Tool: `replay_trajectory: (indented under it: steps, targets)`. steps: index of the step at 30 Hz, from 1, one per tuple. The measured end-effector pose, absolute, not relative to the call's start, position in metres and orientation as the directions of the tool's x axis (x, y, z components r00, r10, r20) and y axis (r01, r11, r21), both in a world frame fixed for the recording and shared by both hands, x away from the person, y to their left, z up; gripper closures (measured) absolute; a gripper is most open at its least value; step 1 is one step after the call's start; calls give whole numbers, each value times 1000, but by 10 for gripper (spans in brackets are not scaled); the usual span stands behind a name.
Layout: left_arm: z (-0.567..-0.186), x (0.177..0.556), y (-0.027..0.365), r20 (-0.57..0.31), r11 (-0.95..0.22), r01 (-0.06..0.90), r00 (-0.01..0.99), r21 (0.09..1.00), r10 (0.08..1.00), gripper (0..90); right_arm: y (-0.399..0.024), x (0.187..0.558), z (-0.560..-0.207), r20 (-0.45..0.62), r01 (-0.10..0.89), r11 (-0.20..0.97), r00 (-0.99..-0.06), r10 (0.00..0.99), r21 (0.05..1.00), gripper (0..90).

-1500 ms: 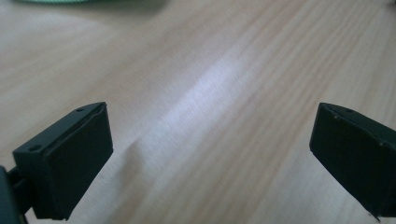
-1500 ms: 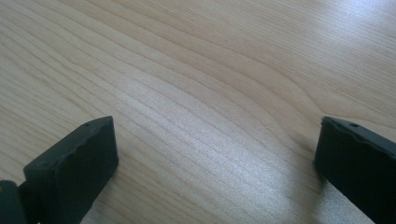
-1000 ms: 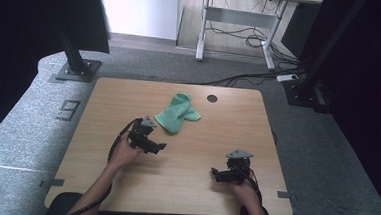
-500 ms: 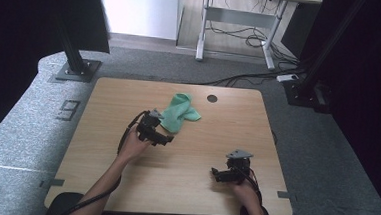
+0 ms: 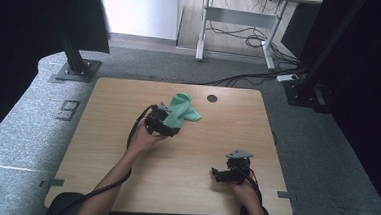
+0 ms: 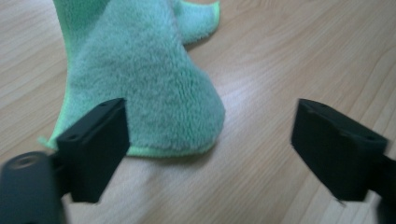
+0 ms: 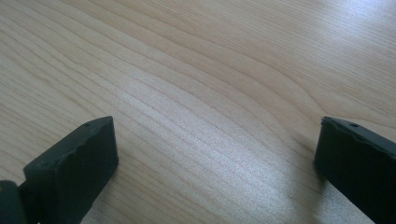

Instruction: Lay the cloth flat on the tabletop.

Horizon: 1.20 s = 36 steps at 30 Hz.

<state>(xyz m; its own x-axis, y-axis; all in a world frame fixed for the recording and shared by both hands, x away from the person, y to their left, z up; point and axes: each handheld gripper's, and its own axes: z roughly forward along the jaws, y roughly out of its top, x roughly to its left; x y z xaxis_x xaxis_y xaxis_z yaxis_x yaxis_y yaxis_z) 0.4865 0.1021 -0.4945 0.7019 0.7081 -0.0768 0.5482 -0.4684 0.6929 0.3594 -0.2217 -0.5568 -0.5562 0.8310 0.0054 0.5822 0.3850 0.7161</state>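
A green fluffy cloth lies bunched at the back middle of the wooden table. My left gripper has its tips at the cloth's near end. In the left gripper view the cloth rises in a folded hump. Its rounded near end lies between the jaws of the left gripper, against the left jaw and well apart from the right one. The jaws have just been closing, but they stand wide and do not pinch the cloth. My right gripper rests near the front right. In its own view the right gripper is open over bare wood.
A round cable hole sits in the tabletop just right of the cloth. Black stand bases rest on the grey floor beyond the table's back corners. A white desk frame with cables stands farther back.
My left hand has moved away from me and to the right, from bare wood up to the cloth's near end. The right hand has kept still.
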Motion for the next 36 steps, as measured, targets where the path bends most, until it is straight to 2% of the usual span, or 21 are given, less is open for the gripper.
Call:
replay_trajectory:
  steps: [1, 5, 6, 9, 10, 12, 15, 21, 36]
  targets:
    - [-495, 488, 101, -83, -462, 552, 698, 694, 711, 170, -222, 359, -557, 5, 582, 385, -556, 831, 716, 0]
    - [-501, 495, 97, -54, -471, 557, 682, 684, 729, 281, -222, 359, -557, 7, 584, 384, -555, 832, 715, 0]
    - [-505, 497, 97, -38, -474, 561, 671, 679, 740, 341, -222, 359, -557, 7, 584, 384, -555, 832, 716, 0]
    - [-510, 500, 98, -35, -470, 574, 657, 670, 753, 420, -222, 359, -557, 7, 584, 384, -555, 832, 716, 0]
    - [-513, 502, 99, -38, -466, 582, 651, 667, 758, 420, -222, 359, -557, 7, 584, 384, -555, 832, 716, 0]
    - [-519, 504, 100, -47, -466, 593, 649, 656, 760, 485, -222, 359, -557, 6, 582, 385, -556, 831, 716, 0]
    - [-526, 504, 101, -42, -493, 599, 661, 631, 749, 678, -222, 359, -557, 5, 582, 385, -557, 831, 716, 0]
    - [-527, 499, 104, -21, -527, 581, 684, 620, 729, 825, -222, 359, -557, 8, 585, 383, -555, 832, 715, 0]
    - [-521, 469, 123, -71, -509, 578, 702, 637, 708, 847, -220, 359, -557, 11, 582, 388, -563, 826, 715, 0]
